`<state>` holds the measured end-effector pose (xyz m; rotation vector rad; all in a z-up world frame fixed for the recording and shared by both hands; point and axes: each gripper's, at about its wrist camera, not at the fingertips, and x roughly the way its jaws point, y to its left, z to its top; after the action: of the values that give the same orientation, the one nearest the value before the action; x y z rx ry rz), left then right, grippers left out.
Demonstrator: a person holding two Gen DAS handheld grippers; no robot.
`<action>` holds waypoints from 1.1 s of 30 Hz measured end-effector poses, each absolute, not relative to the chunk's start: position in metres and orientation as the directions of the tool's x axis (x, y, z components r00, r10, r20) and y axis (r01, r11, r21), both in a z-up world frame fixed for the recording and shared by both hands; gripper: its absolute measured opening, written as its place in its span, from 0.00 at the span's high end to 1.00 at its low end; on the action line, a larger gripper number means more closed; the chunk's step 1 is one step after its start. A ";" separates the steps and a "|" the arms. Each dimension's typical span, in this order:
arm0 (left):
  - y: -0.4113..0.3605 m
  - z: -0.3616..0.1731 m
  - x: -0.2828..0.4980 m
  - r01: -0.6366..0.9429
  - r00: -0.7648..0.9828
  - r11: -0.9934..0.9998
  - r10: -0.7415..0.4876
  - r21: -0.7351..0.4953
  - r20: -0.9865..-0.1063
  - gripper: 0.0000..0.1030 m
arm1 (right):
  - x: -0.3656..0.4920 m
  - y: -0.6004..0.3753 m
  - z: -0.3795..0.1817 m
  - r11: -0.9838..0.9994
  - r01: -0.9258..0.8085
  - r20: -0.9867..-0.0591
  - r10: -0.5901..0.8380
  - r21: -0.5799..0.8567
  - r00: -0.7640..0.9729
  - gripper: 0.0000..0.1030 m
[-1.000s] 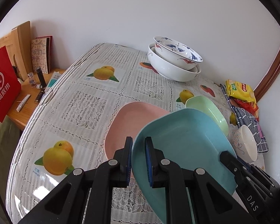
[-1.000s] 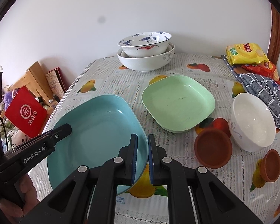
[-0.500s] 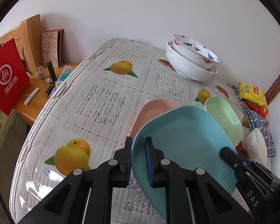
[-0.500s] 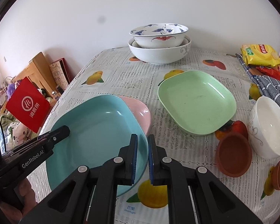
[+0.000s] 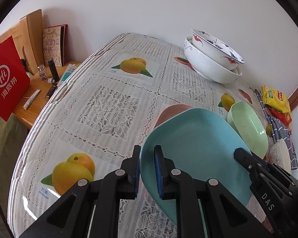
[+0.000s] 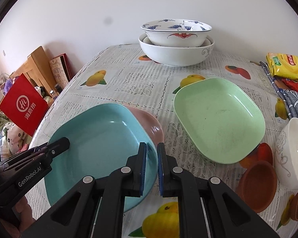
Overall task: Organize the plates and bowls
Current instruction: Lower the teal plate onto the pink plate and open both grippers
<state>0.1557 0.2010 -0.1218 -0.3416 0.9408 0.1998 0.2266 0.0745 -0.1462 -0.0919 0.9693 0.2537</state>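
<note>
White wall behind, fruit-print lace cloth covering the counter (image 6: pixel 141 83). Left gripper (image 5: pixel 147 168) is pinching the near-left rim of the blue plate (image 5: pixel 196 150), jaws narrow on its edge; right gripper (image 6: pixel 151 168) is clamping the opposite rim of that plate (image 6: pixel 101 138), jaws equally narrow. Both are holding it tilted just above the pink plate (image 6: pixel 151 125), which is lying flat on the cloth and peeking out beyond it. Green plate (image 6: pixel 220 119) is sitting just beside, to the right. Two stacked patterned bowls (image 6: pixel 176 45) are standing by the wall; a white bowl (image 6: pixel 294 154) and brown saucers (image 6: pixel 258 184) are resting at the right edge.
</note>
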 end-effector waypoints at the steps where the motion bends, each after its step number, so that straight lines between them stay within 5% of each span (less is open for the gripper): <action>1: 0.201 -0.123 0.158 -0.312 0.573 0.929 0.019 -0.197 -0.819 0.87 | 0.228 0.074 -0.147 0.967 -0.254 -0.825 0.169 0.032 0.539 0.90; 21: 0.198 -0.129 0.164 -0.310 0.575 0.931 0.023 -0.192 -0.817 0.84 | 0.248 0.085 -0.152 0.957 -0.290 -0.804 0.155 -0.022 0.573 0.82; 33: 0.194 -0.118 0.152 -0.276 0.595 0.934 -0.018 -0.225 -0.804 0.74 | 0.235 0.087 -0.136 0.953 -0.299 -0.775 0.160 -0.039 0.611 0.54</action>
<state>0.1520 0.1942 -0.1177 -0.3453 0.9262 0.1532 0.2350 0.0866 -0.1357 -0.1711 0.8752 0.2661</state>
